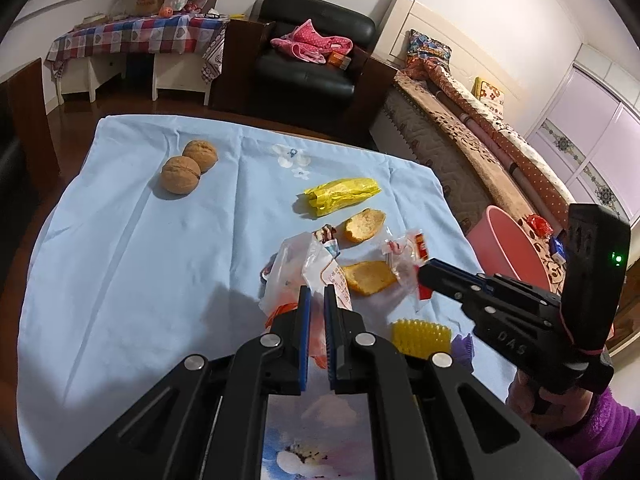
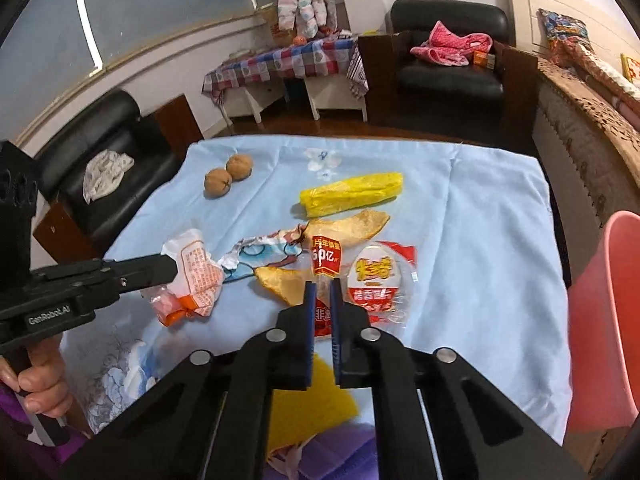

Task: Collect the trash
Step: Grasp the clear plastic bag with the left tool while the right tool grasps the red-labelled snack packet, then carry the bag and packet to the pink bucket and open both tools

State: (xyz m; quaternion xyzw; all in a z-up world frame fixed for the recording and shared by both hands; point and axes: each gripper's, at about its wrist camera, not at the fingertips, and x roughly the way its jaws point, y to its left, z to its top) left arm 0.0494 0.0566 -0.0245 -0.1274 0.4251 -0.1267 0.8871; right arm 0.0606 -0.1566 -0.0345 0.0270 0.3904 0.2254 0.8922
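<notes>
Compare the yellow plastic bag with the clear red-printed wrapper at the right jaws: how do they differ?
The yellow plastic bag is opaque, plain and rolled into a tight bundle; the clear red-printed wrapper is see-through, printed in red and white, and lies spread flat and crinkled. The bag sits untouched farther up the blue cloth; the wrapper's near edge is pinched in the right gripper. Both are soft plastic litter on the cloth.
</notes>
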